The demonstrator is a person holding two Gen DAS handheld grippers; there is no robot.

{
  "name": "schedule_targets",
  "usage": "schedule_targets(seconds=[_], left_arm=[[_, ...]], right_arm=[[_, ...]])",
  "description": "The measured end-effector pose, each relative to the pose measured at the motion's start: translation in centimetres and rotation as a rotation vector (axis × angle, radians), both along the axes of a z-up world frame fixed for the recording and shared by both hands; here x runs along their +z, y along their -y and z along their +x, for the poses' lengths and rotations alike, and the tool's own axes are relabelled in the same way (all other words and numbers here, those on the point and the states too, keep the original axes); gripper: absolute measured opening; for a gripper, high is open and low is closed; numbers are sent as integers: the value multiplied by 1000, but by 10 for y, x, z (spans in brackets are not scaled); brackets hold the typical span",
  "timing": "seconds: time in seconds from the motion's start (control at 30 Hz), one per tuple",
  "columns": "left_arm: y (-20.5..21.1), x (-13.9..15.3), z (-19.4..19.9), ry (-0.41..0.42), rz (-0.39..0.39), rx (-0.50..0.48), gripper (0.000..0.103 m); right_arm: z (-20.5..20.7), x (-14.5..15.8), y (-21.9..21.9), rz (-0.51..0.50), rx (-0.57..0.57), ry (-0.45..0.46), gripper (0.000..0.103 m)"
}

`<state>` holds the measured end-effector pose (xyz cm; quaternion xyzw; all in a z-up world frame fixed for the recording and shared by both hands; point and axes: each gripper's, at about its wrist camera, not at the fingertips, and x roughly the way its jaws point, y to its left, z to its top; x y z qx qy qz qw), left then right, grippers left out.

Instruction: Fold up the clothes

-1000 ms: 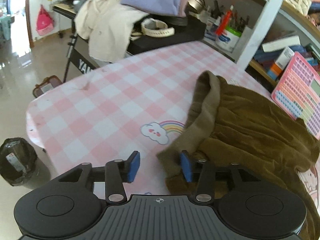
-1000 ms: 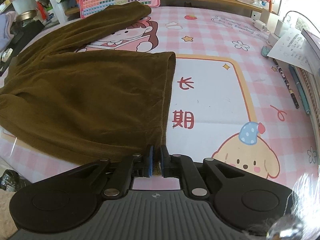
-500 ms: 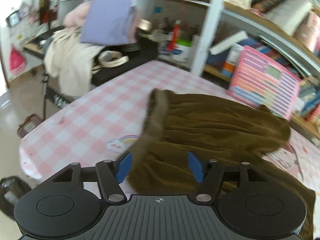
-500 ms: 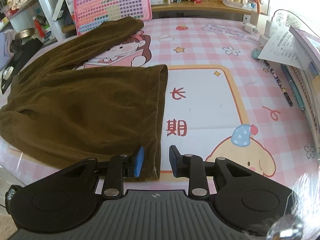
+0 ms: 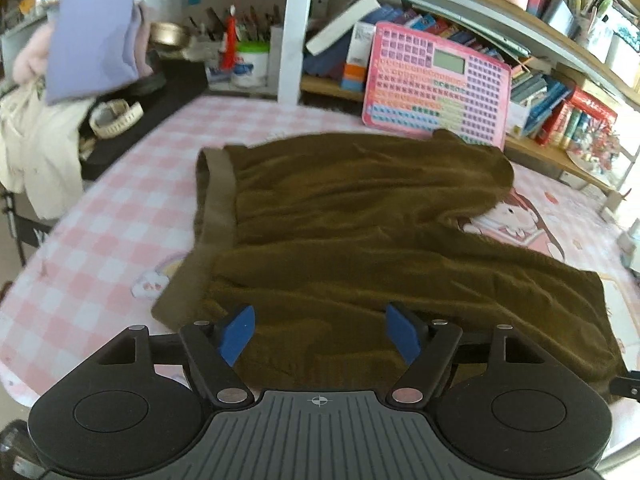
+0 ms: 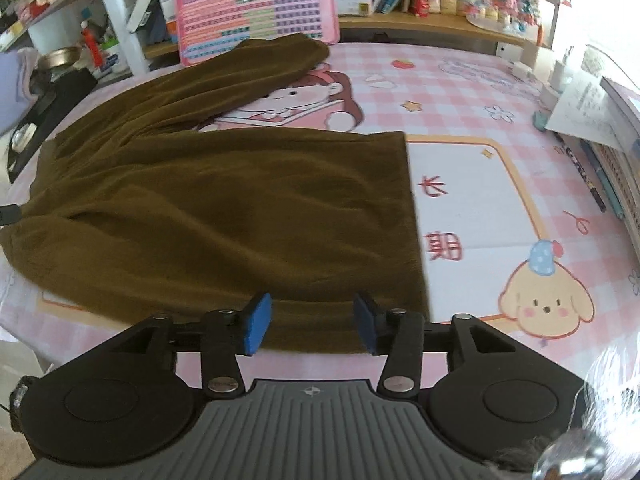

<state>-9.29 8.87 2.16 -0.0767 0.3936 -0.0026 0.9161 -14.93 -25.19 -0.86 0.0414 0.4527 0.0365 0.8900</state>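
Left hand-held gripper (image 5: 320, 334) wide, nothing held, over trousers' (image 5: 360, 240) waist end. Trousers flat on tabletop (image 5: 120, 200), legs spread in a V, no fold showing, so folding's left imo. Right hand-held gripper (image 6: 312, 322) wide, empty, by near cuff.

Each gripper (image 5: 320, 334) (image 6: 311, 322) is black, with blue pads (image 5: 237, 334), silver screws and a ribbed grey base.

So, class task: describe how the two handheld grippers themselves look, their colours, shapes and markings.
The left gripper and right gripper look alike: black linkage arms with silver pivot screws, blue flat finger pads, two round black discs flanking a grey ribbed centre plate bearing a small crosshair mark. No hands, sleeves or cables show.
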Motion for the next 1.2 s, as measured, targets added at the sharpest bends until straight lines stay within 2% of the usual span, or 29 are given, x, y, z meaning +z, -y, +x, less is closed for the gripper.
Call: schedule_targets(seconds=[0.23, 0.37, 0.53, 0.67, 0.83, 1.2], left_arm=[[-4, -1, 2, 3, 11, -139, 77], [-12, 3, 3, 27, -1, -173, 79], [-21, 4, 6, 35, -30, -191, 80], [-29, 0, 6, 31, -47, -195, 85], [-38, -3, 7, 23, -83, -188, 86], [-33, -5, 17, 12, -91, -137, 87]], right_arm=[[-6, 4, -36, -21, -51, 10, 54], [-8, 8, -54, -43, -58, 17, 57], [-7, 16, -71, -73, -64, 26, 66], [-3, 23, -86, -90, -52, 36, 71], [0, 30, -104, -101, -5, 46, 84], [36, 37, -102, -59, 28, 47, 88]])
